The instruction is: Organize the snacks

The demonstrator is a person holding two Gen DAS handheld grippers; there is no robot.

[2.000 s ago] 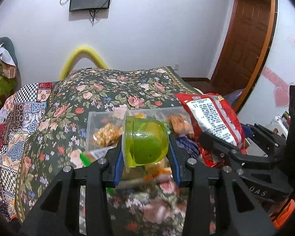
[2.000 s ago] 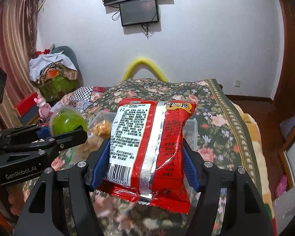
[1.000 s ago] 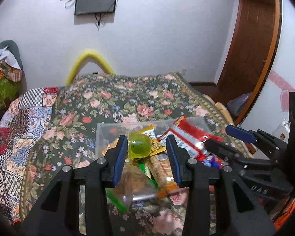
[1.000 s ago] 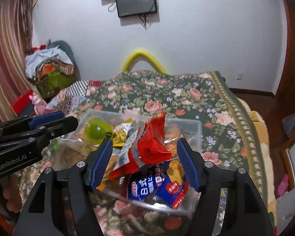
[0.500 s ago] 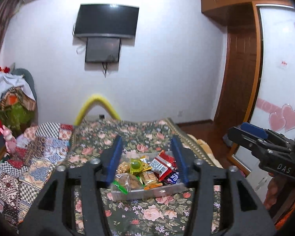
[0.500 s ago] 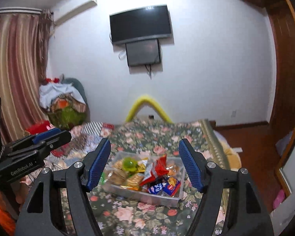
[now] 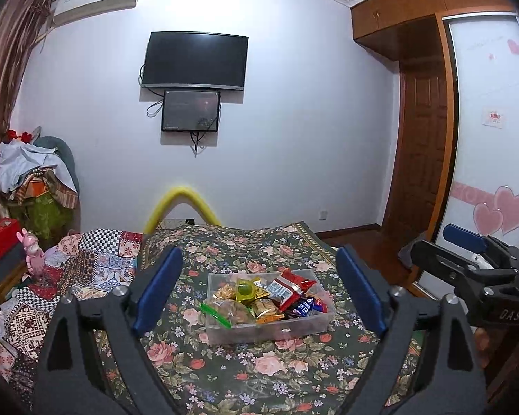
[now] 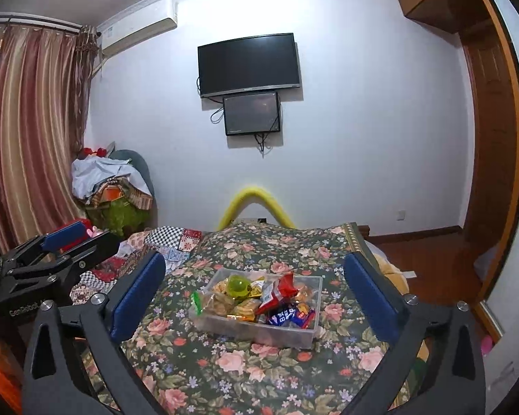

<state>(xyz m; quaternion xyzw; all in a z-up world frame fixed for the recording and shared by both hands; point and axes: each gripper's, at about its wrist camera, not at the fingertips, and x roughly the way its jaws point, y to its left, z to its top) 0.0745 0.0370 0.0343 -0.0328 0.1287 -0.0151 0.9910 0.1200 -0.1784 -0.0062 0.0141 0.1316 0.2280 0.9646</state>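
Note:
A clear plastic bin sits on the floral bedspread, filled with snacks. In it lie a green jelly cup, a red chip bag, blue wrappers and several yellow-brown packets. My left gripper is open and empty, held well back from the bin. My right gripper is open and empty too, also well back. Each gripper shows at the edge of the other's view.
The floral bedspread covers the bed, with a patchwork quilt at its left. A yellow foam arch stands behind the bed. A TV hangs on the wall. A clothes pile is at left, a wooden door at right.
Both grippers let go of the green jelly cup and the red chip bag into the bin, opened wide, and pulled far back and up from the bed.

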